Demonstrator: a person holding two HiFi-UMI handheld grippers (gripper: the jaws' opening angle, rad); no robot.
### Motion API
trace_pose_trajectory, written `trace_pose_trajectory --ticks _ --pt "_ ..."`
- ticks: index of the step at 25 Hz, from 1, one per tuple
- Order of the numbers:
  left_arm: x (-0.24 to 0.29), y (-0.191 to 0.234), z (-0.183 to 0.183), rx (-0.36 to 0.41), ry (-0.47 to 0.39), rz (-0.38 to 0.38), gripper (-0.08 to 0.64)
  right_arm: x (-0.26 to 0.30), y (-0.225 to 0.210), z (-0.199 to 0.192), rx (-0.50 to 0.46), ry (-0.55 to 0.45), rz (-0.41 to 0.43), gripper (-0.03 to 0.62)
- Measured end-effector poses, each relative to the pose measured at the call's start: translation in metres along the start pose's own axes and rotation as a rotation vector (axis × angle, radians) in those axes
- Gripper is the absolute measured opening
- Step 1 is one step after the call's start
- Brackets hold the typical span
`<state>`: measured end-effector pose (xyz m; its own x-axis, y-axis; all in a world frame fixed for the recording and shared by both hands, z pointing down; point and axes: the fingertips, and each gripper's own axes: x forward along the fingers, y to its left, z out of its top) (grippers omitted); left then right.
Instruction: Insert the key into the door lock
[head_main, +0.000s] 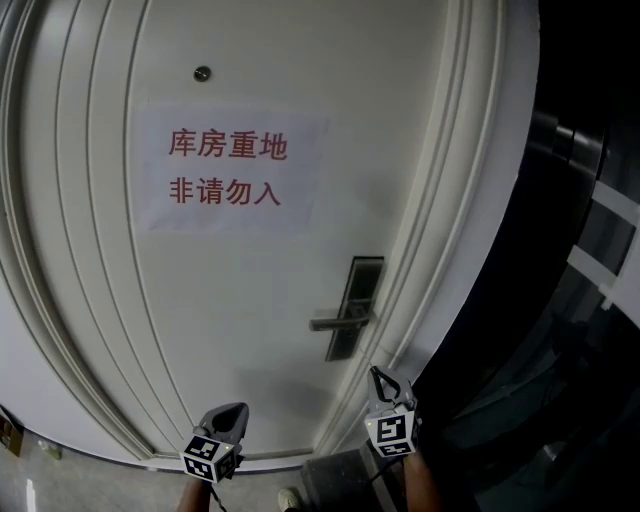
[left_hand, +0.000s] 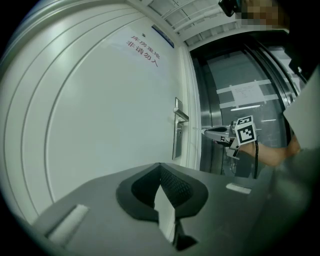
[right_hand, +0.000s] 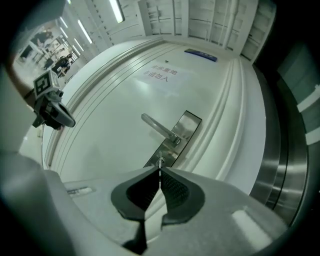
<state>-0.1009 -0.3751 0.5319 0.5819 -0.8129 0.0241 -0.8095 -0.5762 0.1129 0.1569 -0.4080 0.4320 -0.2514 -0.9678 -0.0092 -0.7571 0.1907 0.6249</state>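
The small silver metal key (right_hand: 160, 162) is sticking out of the tip of the right claw (right_hand: 160, 169). The claw's jaws are pressing together on it, and only the key's thin end is showing past the dark ribbed pads. In the right gripper view the key is pointing at the lower part of the tall brushed-steel lock plate (right_hand: 176, 136), just below the silver lever handle (right_hand: 157, 127). The left gripper view is showing the key tip hanging near the plate, about level with the handle and short of the door.

The plate is sitting by the right edge of the white panelled door (head_main: 250, 330). Higher on the door a white paper notice with red Chinese characters (head_main: 228, 168) is hanging, with a small dark peephole (head_main: 202, 73) above it.

The left claw (left_hand: 160, 166) is hovering to the left, well apart from the handle. Its jaws are pressing together at the tips with nothing between them. Dark steel panels (head_main: 580, 150) are standing to the right of the door frame.
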Motion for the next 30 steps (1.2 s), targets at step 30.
trace_pose_trajectory --ticks 30 --pt "0.021 0.0 -0.02 -0.036 0.033 0.0 0.003 0.058 -0.005 -0.012 -0.579 0.167 -0.07 0.011"
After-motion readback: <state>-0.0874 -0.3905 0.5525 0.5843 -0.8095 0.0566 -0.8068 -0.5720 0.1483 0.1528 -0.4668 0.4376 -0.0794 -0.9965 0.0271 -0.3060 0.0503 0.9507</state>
